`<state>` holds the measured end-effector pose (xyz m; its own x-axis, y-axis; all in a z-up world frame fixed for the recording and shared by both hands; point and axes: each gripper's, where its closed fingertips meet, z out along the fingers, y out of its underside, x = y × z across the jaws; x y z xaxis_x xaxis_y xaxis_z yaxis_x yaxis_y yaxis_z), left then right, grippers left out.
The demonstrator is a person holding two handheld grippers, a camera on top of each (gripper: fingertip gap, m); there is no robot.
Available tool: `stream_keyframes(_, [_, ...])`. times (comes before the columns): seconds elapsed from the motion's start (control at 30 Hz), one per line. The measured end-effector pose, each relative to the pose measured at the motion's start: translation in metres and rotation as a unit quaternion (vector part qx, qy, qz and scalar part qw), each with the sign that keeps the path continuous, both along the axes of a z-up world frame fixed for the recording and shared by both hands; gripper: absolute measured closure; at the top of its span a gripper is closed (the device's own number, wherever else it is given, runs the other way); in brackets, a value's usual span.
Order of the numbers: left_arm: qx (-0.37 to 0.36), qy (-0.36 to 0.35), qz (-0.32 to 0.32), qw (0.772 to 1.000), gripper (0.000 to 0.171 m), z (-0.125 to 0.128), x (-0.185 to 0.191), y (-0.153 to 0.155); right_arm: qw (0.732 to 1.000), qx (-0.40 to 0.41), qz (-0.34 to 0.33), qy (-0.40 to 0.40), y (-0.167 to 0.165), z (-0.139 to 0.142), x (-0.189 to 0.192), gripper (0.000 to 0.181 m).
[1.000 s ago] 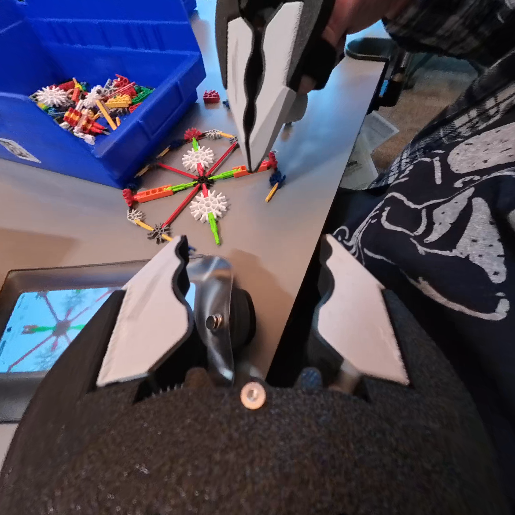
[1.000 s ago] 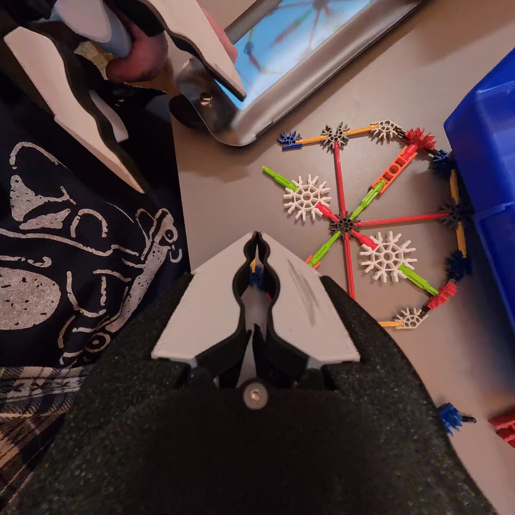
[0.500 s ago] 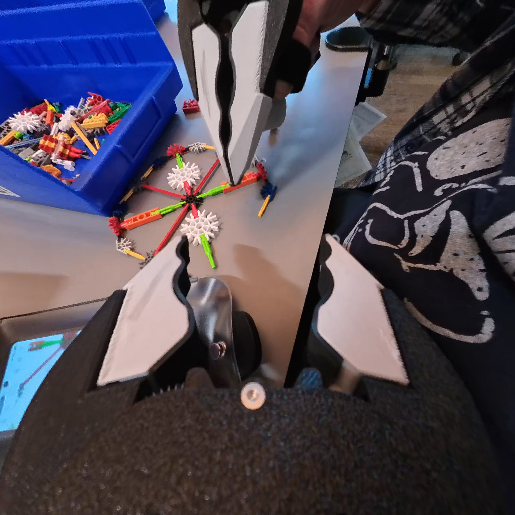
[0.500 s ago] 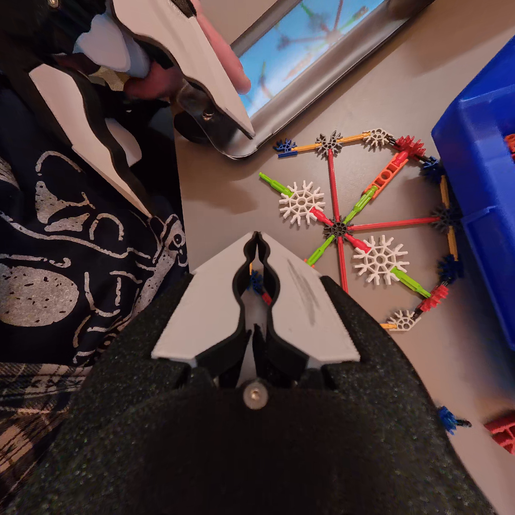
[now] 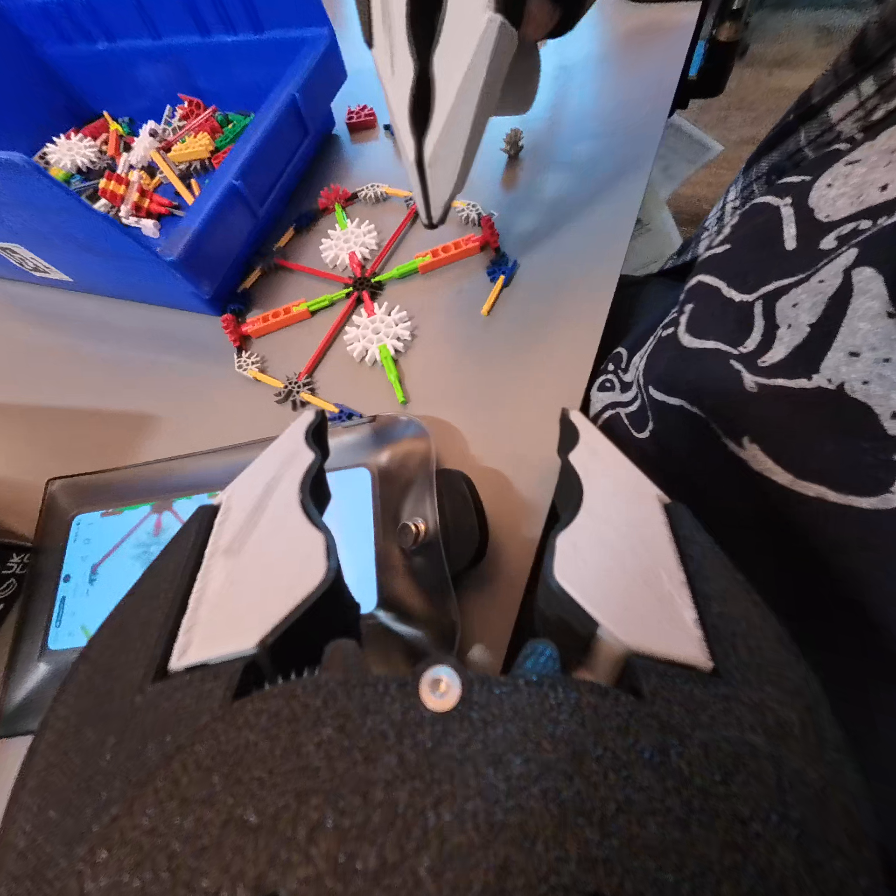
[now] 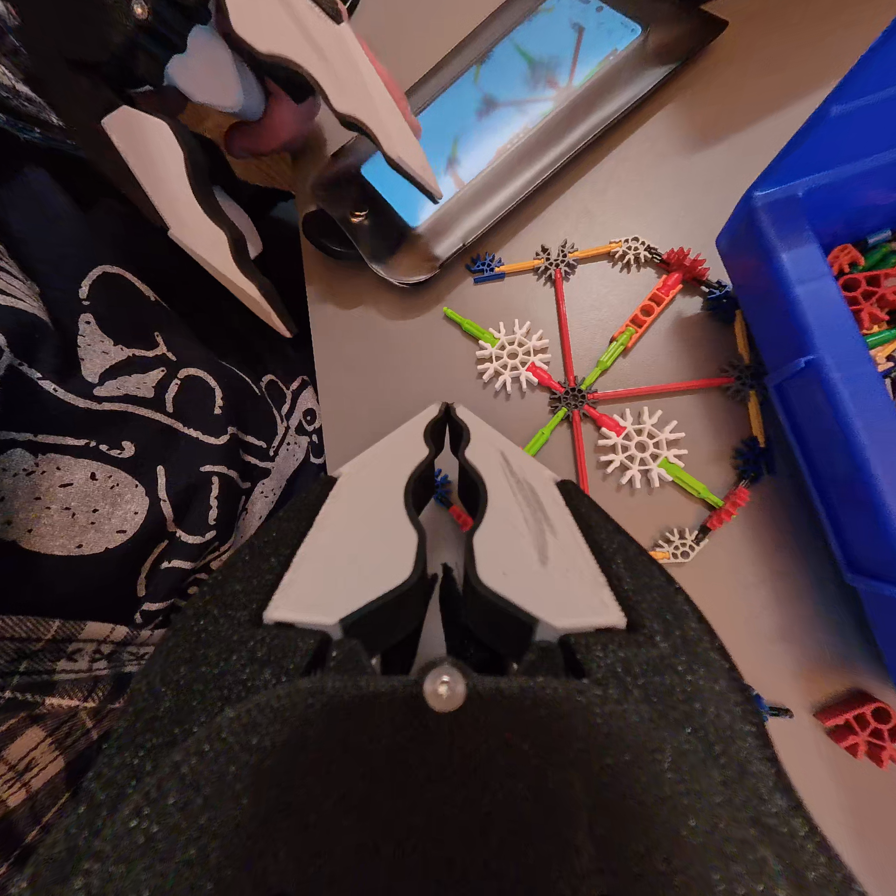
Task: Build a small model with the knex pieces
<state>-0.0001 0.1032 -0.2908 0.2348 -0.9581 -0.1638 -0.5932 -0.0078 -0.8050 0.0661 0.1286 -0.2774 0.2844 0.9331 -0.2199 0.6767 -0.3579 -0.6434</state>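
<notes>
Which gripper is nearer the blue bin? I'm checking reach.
Right. The right gripper hangs over the toy wheel beside the blue bin; the left gripper sits farther back, over the tablet.

blue bin (image 5: 194,252): white label on front wall, print blurred | black item (image 5: 12,572) at left edge: white lettering, cut off | nothing else legible

Left wrist cam sits on left hand-held gripper (image 5: 439,494), low and close over near counter (image 5: 485,388) edge, facing fwd across it to the blue bin (image 5: 203,228) at far left. Right wrist cam rides right hand-held gripper (image 6: 446,409), looking steeply down on counter from the opposite end, v. near. Both views share the spoked toy wheel (image 5: 361,286), the tablet (image 6: 509,111), the bin, the person's dark printed shirt (image 5: 776,339), and each shows the other gripper.
</notes>
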Motion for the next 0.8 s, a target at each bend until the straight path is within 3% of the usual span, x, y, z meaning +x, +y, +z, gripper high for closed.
stream_keyframes(0.57, [0.030, -0.021, -0.010, 0.999, 0.087, 0.011, -0.009, -0.005, 1.000, 0.005, -0.010, 0.007, 0.010, 0.008, 0.002, 0.181])
stream_keyframes(0.8, [0.027, -0.017, -0.023, 0.999, 0.086, 0.005, -0.009, -0.002, 1.000, 0.013, -0.018, 0.009, 0.016, 0.013, 0.005, 0.181])
